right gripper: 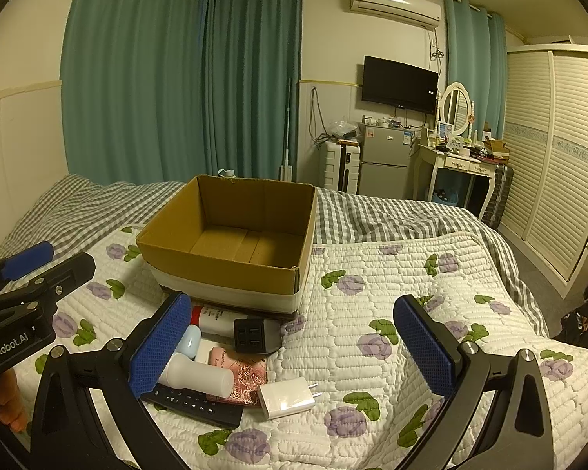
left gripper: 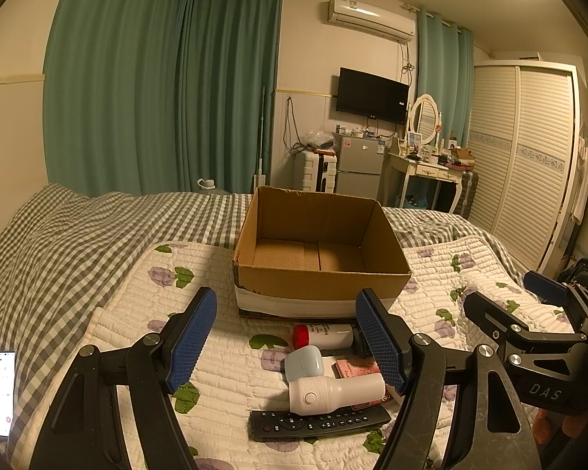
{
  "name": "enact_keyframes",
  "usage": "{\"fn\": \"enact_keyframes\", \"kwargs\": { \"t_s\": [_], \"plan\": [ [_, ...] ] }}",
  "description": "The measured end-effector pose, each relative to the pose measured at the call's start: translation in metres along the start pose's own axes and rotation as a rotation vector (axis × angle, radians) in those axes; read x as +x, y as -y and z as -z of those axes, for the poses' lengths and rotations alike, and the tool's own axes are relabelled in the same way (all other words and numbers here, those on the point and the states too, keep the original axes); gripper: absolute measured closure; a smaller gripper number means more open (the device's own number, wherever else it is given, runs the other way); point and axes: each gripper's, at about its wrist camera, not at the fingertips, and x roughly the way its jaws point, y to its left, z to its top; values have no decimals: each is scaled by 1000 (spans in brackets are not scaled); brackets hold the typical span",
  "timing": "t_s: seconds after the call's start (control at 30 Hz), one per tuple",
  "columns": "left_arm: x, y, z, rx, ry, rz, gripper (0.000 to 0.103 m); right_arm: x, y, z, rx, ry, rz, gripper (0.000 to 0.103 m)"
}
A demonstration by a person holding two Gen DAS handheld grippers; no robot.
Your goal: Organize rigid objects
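Left wrist view: the left gripper [left gripper: 288,346] hangs over the bed with its blue-padded jaws spread wide and nothing between them. Below and between the jaws lies a small heap of objects on the white quilted blanket with purple flowers [left gripper: 137,313]: a white bottle with a red cap [left gripper: 323,335] on its side just before the box, a pale blue rounded case [left gripper: 303,364], a white handheld device with a round button [left gripper: 333,391], a pink patterned packet [left gripper: 356,368] partly under that device, and a long black remote control [left gripper: 319,423] nearest the camera. The open brown cardboard box with a white band round its base [left gripper: 321,246] stands just beyond the heap and holds nothing visible. A lit phone [left gripper: 2,391] lies at the left edge on the grey checked sheet [left gripper: 58,243].

Right wrist view: the right gripper [right gripper: 294,346] is likewise wide open and holds nothing. The heap sits toward its left finger, which partly covers the white handheld device. A black block with square sockets [right gripper: 256,335] lies beside the red-capped bottle, near the box front, and a white plug-in charger [right gripper: 288,395] rests on the blanket just right of the pink packet. The left gripper's body shows at the far left edge.
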Motion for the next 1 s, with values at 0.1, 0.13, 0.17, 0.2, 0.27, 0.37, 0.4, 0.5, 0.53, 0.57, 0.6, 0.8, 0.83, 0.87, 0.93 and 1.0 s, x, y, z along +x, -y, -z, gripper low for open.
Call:
{"fn": "enact_keyframes", "kwargs": {
  "t_s": [0.1, 0.13, 0.17, 0.2, 0.27, 0.37, 0.4, 0.5, 0.53, 0.57, 0.6, 0.8, 0.83, 0.87, 0.93, 1.0],
  "plan": [
    [0, 0, 0, 0, -1, 0, 27, -1, 1, -1, -7, 3, -3, 0],
    [0, 0, 0, 0, 0, 0, 27, 0, 1, -1, -8, 3, -3, 0],
    [0, -1, 0, -1, 1, 0, 27, 0, 1, -1, -10, 3, -3, 0],
    [0, 0, 0, -1, 0, 0, 27, 1, 2, -2, -14, 2, -4, 0],
    [2, -1, 1, -3, -3, -2, 27, 3, 3, -3, -21, -4, -11, 0],
    [7, -2, 2, 0, -22, -9, 27, 9, 6, -5, -42, -19, -8, 0],
    [9, -2, 3, 1, -27, -11, 27, 12, 8, -5, -46, -23, -4, 0],
    [17, -3, 6, 7, -47, -22, 27, 21, 14, -4, -53, -44, -7, 0],
    [20, -3, 6, 8, -54, -25, 27, 25, 15, -2, -60, -53, -10, 0],
    [23, -3, 8, 10, -62, -30, 27, 29, 16, -1, -70, -65, -12, 0],
    [25, -2, 10, 10, -68, -33, 27, 35, 17, 2, -79, -80, -16, 0],
    [49, 4, 27, 26, -158, -60, 27, 79, 19, 34, -120, -246, -61, 0],
    [51, 6, 30, 28, -166, -63, 27, 87, 18, 42, -130, -276, -69, 1],
    [55, 9, 34, 37, -188, -65, 27, 93, 17, 49, -138, -306, -76, 1],
    [59, 13, 39, 50, -212, -69, 27, 105, 17, 63, -148, -361, -97, 6],
    [64, 17, 44, 62, -239, -75, 27, 113, 18, 72, -144, -405, -108, 10]
  ]
}}
